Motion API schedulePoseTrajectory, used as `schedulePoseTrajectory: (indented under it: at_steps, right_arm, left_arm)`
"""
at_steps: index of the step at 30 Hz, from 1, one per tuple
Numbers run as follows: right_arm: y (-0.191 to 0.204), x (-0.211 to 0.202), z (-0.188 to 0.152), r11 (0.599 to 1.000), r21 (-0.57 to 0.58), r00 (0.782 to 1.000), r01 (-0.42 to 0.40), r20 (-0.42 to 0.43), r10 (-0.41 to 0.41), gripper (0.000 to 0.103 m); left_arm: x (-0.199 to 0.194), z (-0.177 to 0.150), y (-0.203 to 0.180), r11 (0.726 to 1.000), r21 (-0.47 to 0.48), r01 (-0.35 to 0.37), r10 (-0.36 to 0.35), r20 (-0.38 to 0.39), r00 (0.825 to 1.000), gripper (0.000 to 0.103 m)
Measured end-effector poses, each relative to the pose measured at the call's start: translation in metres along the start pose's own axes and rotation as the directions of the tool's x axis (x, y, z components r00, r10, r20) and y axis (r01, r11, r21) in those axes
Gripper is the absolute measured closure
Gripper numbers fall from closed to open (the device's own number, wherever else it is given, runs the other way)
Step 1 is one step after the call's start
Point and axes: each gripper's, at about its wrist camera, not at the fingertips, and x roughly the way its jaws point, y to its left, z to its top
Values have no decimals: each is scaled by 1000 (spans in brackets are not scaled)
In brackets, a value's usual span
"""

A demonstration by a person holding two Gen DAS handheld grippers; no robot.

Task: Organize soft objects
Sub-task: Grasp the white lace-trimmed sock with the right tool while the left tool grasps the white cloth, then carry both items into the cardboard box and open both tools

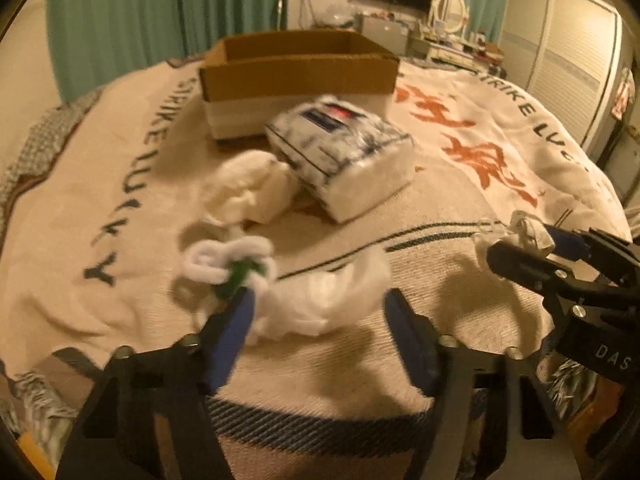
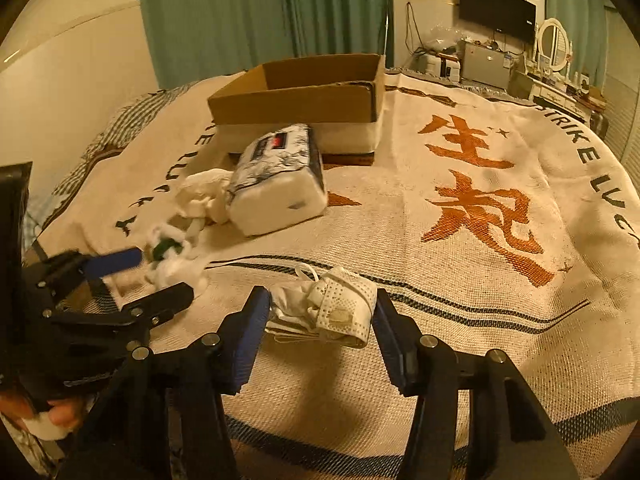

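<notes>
The right gripper (image 2: pixel 322 312) straddles a crumpled white face mask (image 2: pixel 336 304) on the near blanket (image 2: pixel 460 300), blue pads against both sides, apparently pinching it for a lift. The left gripper (image 1: pixel 320 308) is spread wide around a white fluffy cloth with a green bit (image 1: pixel 240 268), not yet clamped. Farther back lie a tissue pack (image 1: pixel 340 152) and a crumpled white cloth (image 1: pixel 250 188). The cardboard box (image 1: pixel 298 70) at the far side looks like the destination; its inside is hidden.

The tissue pack (image 2: pixel 278 184) lies at 12 o'clock, blocking the box (image 2: pixel 304 96); bare blanket (image 2: pixel 460 280) at 2 o'clock.
</notes>
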Motion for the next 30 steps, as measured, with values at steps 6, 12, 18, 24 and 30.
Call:
schedulePoseTrajectory:
  at_steps: [6,12,18,24,30]
  right_arm:
    - [-10,10,-3,999,35,999,-27,-23,27,51]
    - [-11,11,-4,999,36,999,-34,-24,34,51]
    - [-2,-7,-4,1000,13,1000,-28,11,28,51]
    - [9,-36,8,999,-14,996,-32,80,33,51]
    - [16,-63,39,998,-51,983,-33,178,42,51]
  left_arm:
    - [21,2,4,1000,-6,-5,5,-59,998,52]
    - [11,0,9,999,-14,36,-37,-30,999,64]
    - [-21,5,4,999,11,48,-49,46,998,64]
    - [-55,16,-2,999,48,22,-28,117,993,64]
    - [-81,42,-4,997,77,-2,-13,191,982,64]
